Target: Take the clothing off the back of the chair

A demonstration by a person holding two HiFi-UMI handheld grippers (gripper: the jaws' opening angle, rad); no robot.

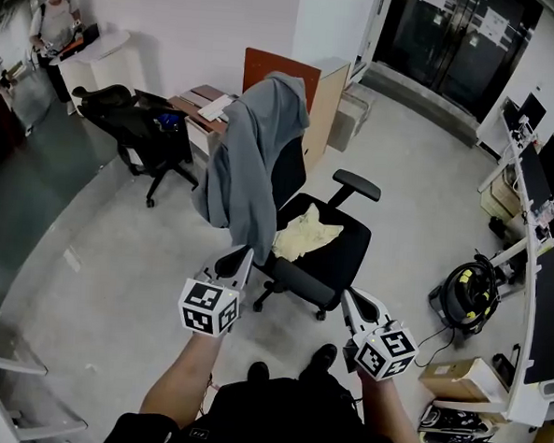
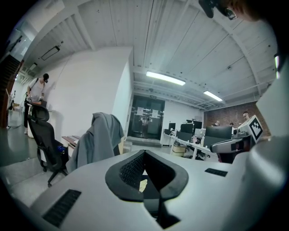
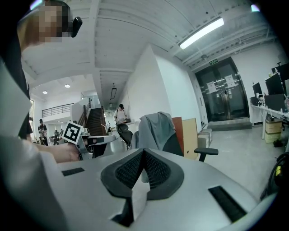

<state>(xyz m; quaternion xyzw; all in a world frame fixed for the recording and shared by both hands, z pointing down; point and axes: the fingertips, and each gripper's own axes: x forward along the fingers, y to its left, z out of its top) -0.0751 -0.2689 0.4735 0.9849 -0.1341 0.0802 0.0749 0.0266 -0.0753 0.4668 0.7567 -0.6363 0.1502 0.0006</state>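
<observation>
Both the left gripper (image 1: 240,260) and the right gripper (image 1: 349,300) are clenched and empty, near the chair (image 1: 336,257) whose back carries the grey garment (image 1: 248,158); a sideways pull may catch it on the backrest and turn the wheeled chair. Only the head view shows plainly the yellow cloth (image 1: 306,232) on the seat.

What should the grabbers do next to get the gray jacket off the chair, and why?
Probably reach forward to the gray jacket, opening on the way. The left gripper and right gripper are both shut, empty and short of the jacket, which drapes over the chair back.
</observation>
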